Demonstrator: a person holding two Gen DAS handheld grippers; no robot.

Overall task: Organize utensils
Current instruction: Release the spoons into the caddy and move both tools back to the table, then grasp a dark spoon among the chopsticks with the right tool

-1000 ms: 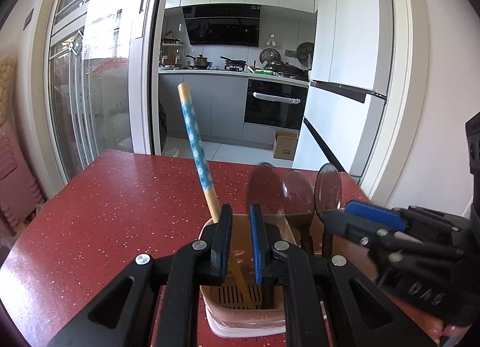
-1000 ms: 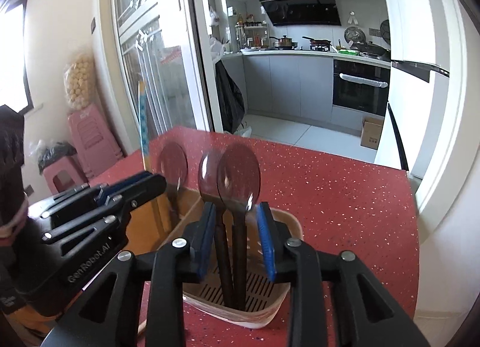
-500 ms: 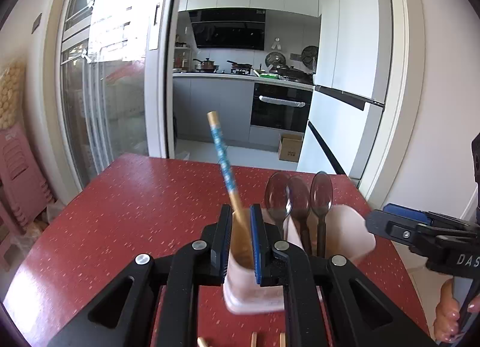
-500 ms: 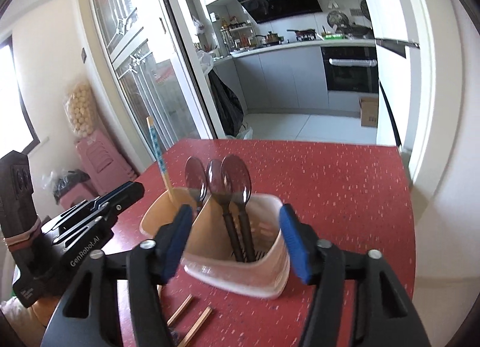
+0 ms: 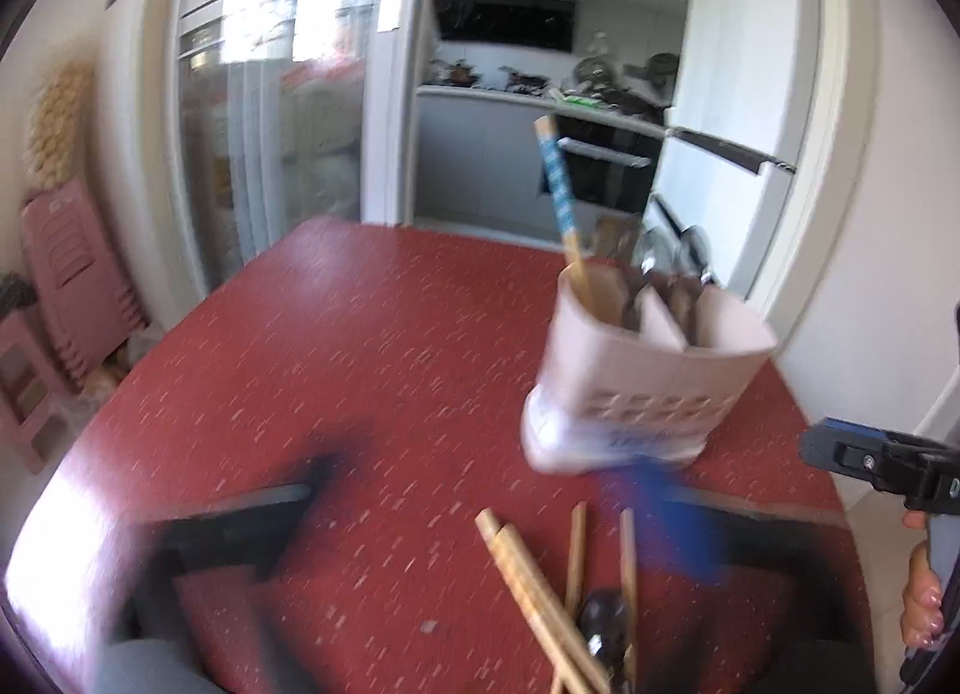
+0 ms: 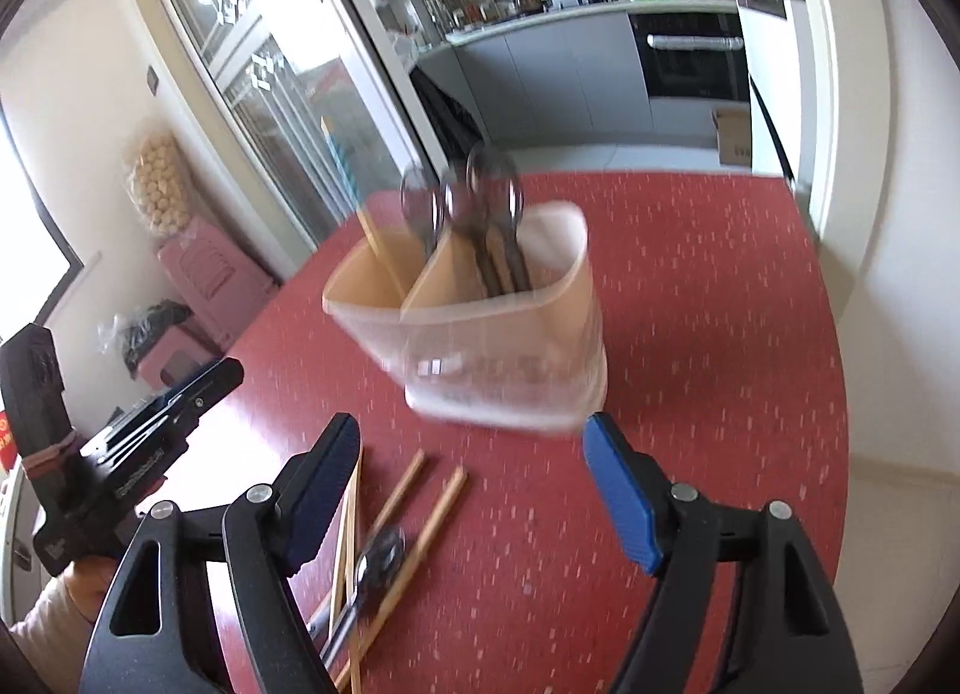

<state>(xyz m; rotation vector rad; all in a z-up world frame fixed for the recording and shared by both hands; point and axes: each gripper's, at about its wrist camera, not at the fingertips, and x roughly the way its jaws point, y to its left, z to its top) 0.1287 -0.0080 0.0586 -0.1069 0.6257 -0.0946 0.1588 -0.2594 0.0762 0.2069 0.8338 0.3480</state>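
Observation:
A pink two-compartment utensil holder (image 5: 642,382) (image 6: 498,334) stands on the red table (image 5: 360,370). One compartment holds a blue-patterned chopstick (image 5: 558,196), the other several dark spoons (image 6: 474,208). Loose wooden chopsticks (image 5: 540,586) (image 6: 414,490) and a dark spoon (image 5: 603,628) (image 6: 372,565) lie on the table in front of it. My left gripper (image 5: 480,502) is motion-blurred, its jaws wide apart and empty; it shows from the side in the right wrist view (image 6: 198,388). My right gripper (image 6: 474,490) is open and empty, back from the holder.
The table (image 6: 720,334) ends at its right edge near a white doorframe (image 6: 840,93). Pink stools (image 5: 54,286) stand at the left. A kitchen with oven (image 6: 690,57) lies beyond a glass sliding door (image 5: 270,123).
Both grippers have let go of the utensils in the holder, opened and pulled back and up. The loose chopsticks and spoon on the table have come into view.

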